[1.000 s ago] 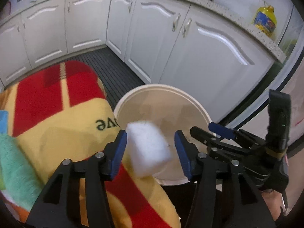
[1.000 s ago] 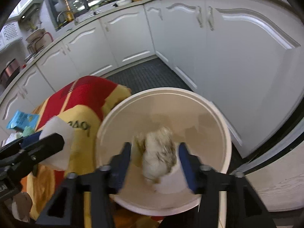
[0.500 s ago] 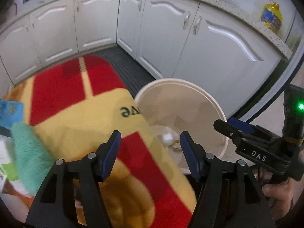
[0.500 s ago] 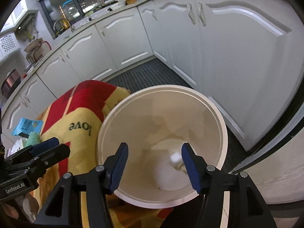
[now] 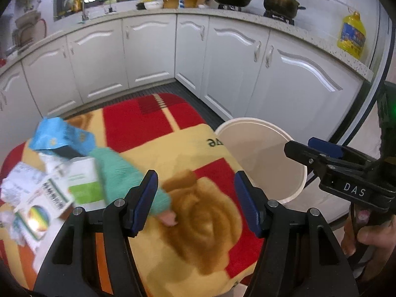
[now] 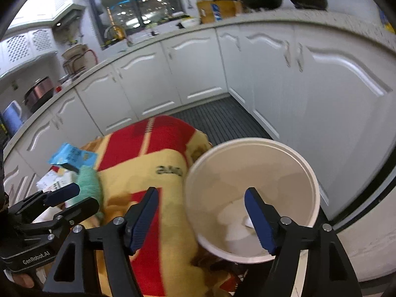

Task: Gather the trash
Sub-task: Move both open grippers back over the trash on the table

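A white round bin [image 5: 262,158] stands on the floor beside a table covered by a red and yellow blanket [image 5: 203,217]; in the right wrist view the bin [image 6: 252,163] holds white scraps at its bottom. My left gripper [image 5: 195,200] is open and empty above the blanket. My right gripper [image 6: 201,219] is open and empty over the bin's near rim. Trash lies at the blanket's left: a blue packet [image 5: 59,141], a green and white carton [image 5: 81,180], printed paper boxes [image 5: 37,203] and a green cloth [image 5: 123,173].
White kitchen cabinets [image 5: 148,49] run around the back and right, with a dark ribbed floor mat [image 6: 222,121] in front. A yellow oil bottle [image 5: 351,34] and pots [image 5: 279,0] stand on the counter. The right gripper shows at the right edge of the left wrist view [image 5: 329,163].
Both grippers let their trash drop into the bin: the left a white block, the right a crumpled wad. Both then drew back and to the left; the left now faces the trash pile.
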The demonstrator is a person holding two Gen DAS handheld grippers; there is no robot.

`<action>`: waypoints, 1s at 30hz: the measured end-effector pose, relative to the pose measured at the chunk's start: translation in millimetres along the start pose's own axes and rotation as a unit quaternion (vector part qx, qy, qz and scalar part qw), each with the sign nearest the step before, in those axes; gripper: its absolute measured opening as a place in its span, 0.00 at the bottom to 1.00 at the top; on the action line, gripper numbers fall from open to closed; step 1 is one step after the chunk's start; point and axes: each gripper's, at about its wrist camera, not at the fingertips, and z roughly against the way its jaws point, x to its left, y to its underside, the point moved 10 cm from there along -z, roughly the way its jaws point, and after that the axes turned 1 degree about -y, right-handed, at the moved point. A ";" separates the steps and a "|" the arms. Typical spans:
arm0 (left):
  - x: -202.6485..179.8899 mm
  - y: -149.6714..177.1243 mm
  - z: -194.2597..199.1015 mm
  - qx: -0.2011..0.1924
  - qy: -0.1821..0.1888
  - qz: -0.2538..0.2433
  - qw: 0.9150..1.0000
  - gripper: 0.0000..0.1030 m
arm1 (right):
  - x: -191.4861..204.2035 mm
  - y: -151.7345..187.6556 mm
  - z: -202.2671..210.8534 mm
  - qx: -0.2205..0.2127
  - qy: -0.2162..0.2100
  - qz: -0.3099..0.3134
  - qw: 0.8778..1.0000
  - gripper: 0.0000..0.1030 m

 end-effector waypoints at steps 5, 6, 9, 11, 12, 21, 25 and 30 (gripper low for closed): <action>18.0 5.3 26.0 -0.022 -0.015 0.010 1.000 0.61 | 37.6 0.9 5.6 -0.004 -0.018 0.025 1.000 0.69; 22.4 5.6 31.2 -0.027 -0.018 0.013 0.999 0.61 | 42.6 1.7 6.4 -0.004 -0.020 0.028 0.999 0.70; 38.7 9.9 45.1 -0.035 -0.024 0.031 0.999 0.61 | 64.2 6.1 6.6 0.001 -0.033 0.043 0.999 0.71; 47.4 13.6 52.1 -0.038 -0.028 0.039 0.998 0.61 | 78.2 9.0 5.2 0.004 -0.041 0.053 0.998 0.71; 55.0 16.2 57.2 -0.040 -0.032 0.044 0.998 0.61 | 86.5 10.6 4.4 0.006 -0.046 0.059 0.997 0.72; 123.6 45.6 92.1 -0.040 -0.066 0.085 0.993 0.61 | 150.7 28.0 -4.8 0.029 -0.095 0.098 0.990 0.76; 165.8 67.4 105.1 -0.034 -0.092 0.108 0.989 0.61 | 176.0 39.6 -11.4 0.049 -0.125 0.107 0.985 0.76; 215.8 92.9 115.4 -0.027 -0.119 0.145 0.982 0.61 | 217.6 60.2 -23.1 0.082 -0.161 0.124 0.976 0.76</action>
